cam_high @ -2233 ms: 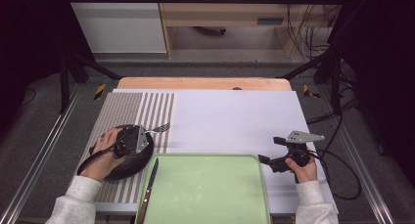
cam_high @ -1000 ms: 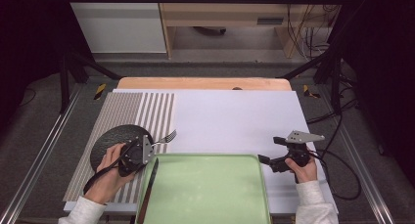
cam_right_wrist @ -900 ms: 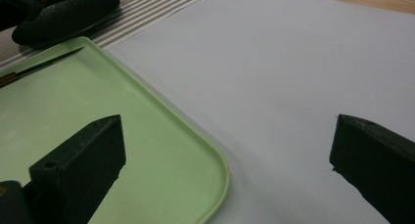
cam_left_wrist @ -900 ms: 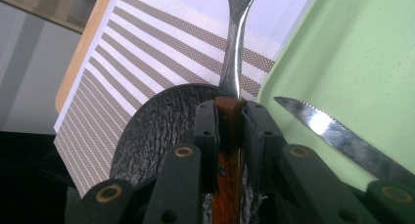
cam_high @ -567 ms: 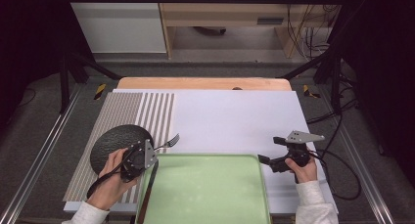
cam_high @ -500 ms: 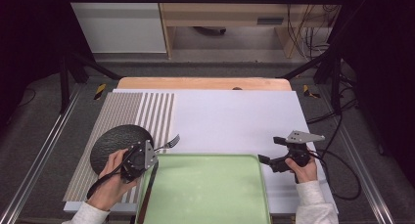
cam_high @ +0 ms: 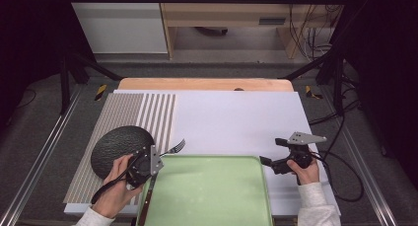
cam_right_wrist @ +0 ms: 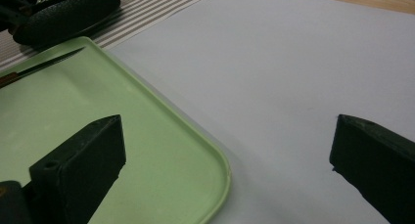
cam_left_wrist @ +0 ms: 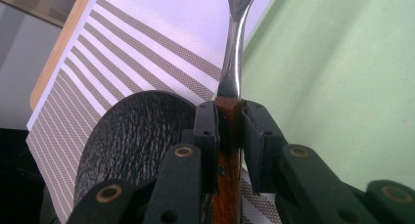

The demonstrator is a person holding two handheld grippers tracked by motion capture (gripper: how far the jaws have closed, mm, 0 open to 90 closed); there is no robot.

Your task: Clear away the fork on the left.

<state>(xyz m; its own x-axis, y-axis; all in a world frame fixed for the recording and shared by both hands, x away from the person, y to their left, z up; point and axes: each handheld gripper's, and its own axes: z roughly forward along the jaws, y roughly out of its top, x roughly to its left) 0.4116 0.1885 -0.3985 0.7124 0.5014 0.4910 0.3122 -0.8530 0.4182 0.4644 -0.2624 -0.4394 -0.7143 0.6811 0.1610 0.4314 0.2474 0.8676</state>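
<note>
My left gripper (cam_high: 155,157) is shut on the brown wooden handle of a fork (cam_left_wrist: 230,117). The fork's tines (cam_high: 178,146) point up and right over the white mat, just beyond the far left corner of the green tray (cam_high: 212,196). A black textured plate (cam_high: 120,148) lies on the striped mat directly left of that gripper. A knife (cam_high: 146,200) with a wooden handle rests along the tray's left edge. My right gripper (cam_high: 272,152) stands open and holds nothing, low over the white mat beside the tray's far right corner (cam_right_wrist: 215,160).
A striped placemat (cam_high: 148,112) covers the table's left part and a white mat (cam_high: 236,117) the middle and right. In the right gripper view the knife (cam_right_wrist: 44,65) and the plate (cam_right_wrist: 68,16) lie at the far left. A wooden edge (cam_high: 207,84) runs along the back.
My left gripper has carried the fork from over the black plate toward me and to the right, up to the tray's left corner. The right gripper has stayed still.
</note>
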